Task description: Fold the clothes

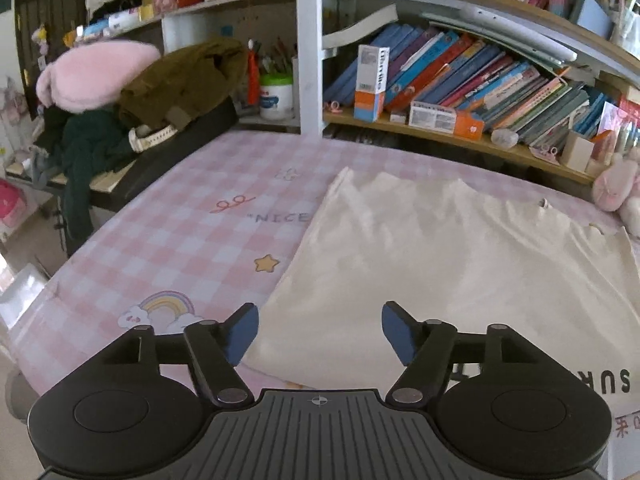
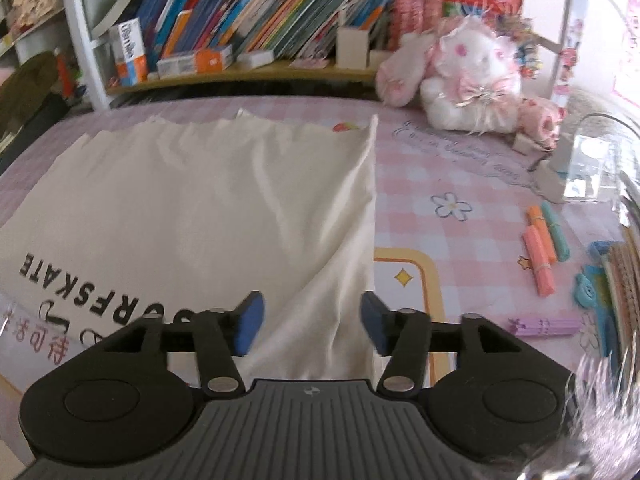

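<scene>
Cream cotton, a T-shirt (image 2: 208, 200) with black lettering lay spread flat on a pink checked sheet (image 1: 192, 216) below crowded bookshelves (image 1: 460, 80). The left gripper (image 1: 320, 334) hung over the shirt's left edge and the right gripper (image 2: 312, 326) over its right edge, each with jaws spread and pinching nothing. A plush rabbit (image 2: 472, 76) sat by the far right corner.
</scene>
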Motion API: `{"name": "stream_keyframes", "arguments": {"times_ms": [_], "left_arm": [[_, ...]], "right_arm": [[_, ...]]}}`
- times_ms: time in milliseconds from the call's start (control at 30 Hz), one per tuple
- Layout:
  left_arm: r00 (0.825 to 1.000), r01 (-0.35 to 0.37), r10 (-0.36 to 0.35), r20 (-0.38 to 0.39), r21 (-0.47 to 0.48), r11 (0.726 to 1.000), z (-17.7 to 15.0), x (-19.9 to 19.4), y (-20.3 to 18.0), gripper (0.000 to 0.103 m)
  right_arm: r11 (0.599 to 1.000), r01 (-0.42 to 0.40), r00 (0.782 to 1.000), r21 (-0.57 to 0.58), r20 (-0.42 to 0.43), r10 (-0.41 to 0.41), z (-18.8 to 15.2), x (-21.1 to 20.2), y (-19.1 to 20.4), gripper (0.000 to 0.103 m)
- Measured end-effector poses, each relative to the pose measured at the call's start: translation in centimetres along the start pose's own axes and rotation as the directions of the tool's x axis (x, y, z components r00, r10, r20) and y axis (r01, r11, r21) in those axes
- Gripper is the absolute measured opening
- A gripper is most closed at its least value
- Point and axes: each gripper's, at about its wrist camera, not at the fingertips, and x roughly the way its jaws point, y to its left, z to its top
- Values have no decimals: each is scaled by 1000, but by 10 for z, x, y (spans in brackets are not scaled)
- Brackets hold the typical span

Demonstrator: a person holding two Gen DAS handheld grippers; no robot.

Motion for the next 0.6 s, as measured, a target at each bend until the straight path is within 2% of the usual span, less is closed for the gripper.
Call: {"name": "stream_keyframes", "arguments": {"times_ms": [67,200,400,600], "left_arm": [[1000,3,-3,-2,20,1000,-2,1,-10,78],[998,56,-54,-35,51,997,-5,4,-24,87],[993,109,-102,-66,120,987,-4,16,-39,90],[975,214,-202,-91,152,965,1,28,-26,90]], "right_arm": [[1000,12,1000,-3,7,-12,0,-1,3,68],[999,33,999,-9,12,-33,1,-2,6,82],[997,72,997,18,6,-73,2,-5,10,84],[990,135,991,38,11,-135,-1,-11,38,85]]}}
